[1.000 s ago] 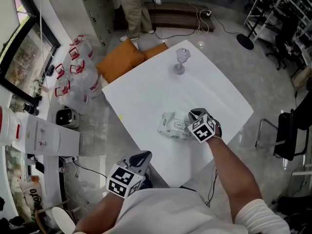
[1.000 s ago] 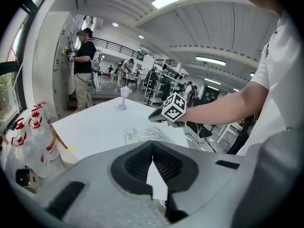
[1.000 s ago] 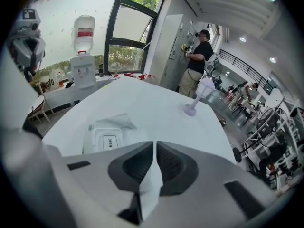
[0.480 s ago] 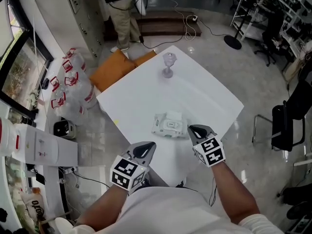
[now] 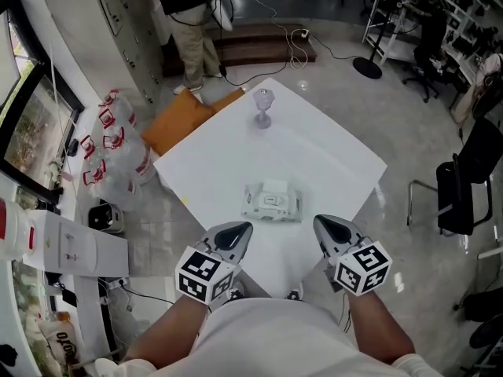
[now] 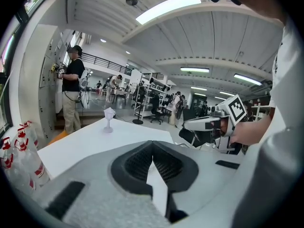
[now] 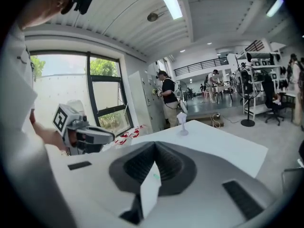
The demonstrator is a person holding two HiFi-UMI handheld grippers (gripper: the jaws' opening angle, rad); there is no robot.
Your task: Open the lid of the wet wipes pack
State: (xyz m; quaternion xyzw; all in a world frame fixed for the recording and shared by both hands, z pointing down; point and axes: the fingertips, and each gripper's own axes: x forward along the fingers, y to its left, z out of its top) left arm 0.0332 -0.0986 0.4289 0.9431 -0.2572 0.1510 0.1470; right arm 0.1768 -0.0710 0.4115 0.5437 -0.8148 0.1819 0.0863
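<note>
The wet wipes pack (image 5: 271, 201) lies flat on the white table (image 5: 322, 159), towards its near edge. It is pale green and white with a lid panel on top; I cannot tell at this size whether the lid is up. My left gripper (image 5: 242, 228) hovers just short of the pack on its near left side, shut and empty. My right gripper (image 5: 321, 221) hovers to the pack's near right, its jaws closing to meet with nothing between them. Each gripper view shows shut jaws, left gripper (image 6: 152, 142) and right gripper (image 7: 155, 144), and neither shows the pack.
A clear goblet (image 5: 262, 108) stands at the table's far corner. A person (image 5: 185, 22) stands by the cabinets beyond. Orange cushions (image 5: 185, 120) and packs of water bottles (image 5: 110, 148) lie on the floor at left. A black chair (image 5: 464, 187) stands at right.
My right gripper has left the wipes pack, lifting and drawing back towards my body. My left gripper has risen and come forward beside it. The pack stays on the table.
</note>
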